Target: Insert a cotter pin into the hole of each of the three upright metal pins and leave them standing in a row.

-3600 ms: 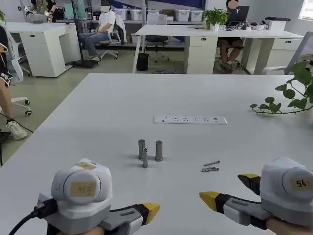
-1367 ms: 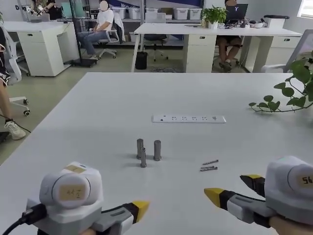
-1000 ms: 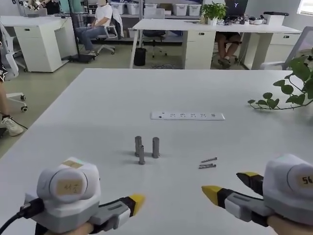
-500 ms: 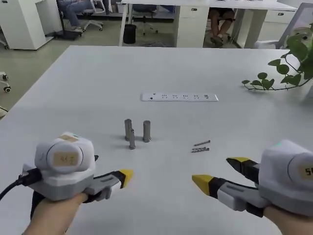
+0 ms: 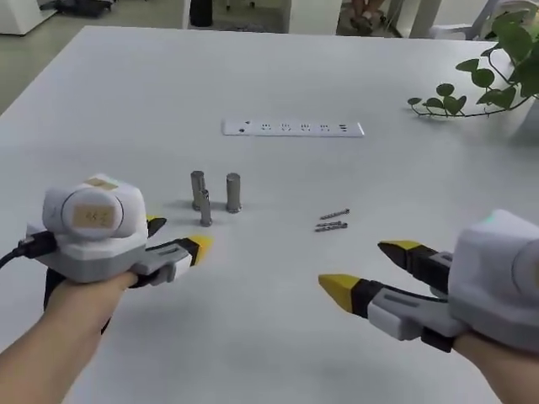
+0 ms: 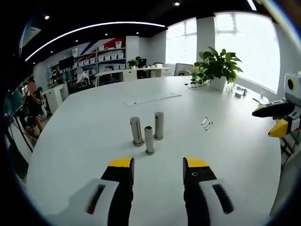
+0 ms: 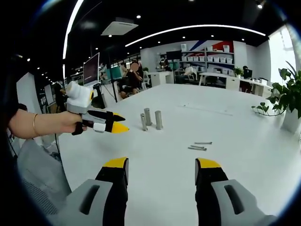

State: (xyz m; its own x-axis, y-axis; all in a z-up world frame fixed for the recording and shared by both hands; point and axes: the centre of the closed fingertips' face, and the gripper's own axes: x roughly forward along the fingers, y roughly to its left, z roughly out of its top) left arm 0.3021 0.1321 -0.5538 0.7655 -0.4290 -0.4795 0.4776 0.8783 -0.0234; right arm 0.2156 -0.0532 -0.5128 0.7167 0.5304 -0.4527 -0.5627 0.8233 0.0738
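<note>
Left gripper (image 5: 177, 234): I am holding the jaws spread, gripping nothing. They are hanging above the table (image 5: 253, 337), short of the work. Right gripper (image 5: 369, 268): jaws likewise spread and empty, low over the table on my right.

Ahead of the left jaws, the three upright metal pins (image 5: 205, 207) are standing in a tight cluster, two side by side and one just in front. It is a triangle, not a row. Their cross-holes are too small to make out. The cotter pins (image 5: 330, 225) are lying flat to the right of the cluster, well apart from it and nearer my right gripper; I cannot settle their count.

Finding: no insertion has begun, so I am judging this as the approach. The next move probably calls for the right jaws to pinch one cotter pin by its looped end while the left steadies a metal pin — these look easy to topple.

Writing: a pale sticker on the left gripper's body is carrying handwritten marks, too blurred to read. The power strip (image 5: 293, 128) beyond is showing no legible brand.
</note>
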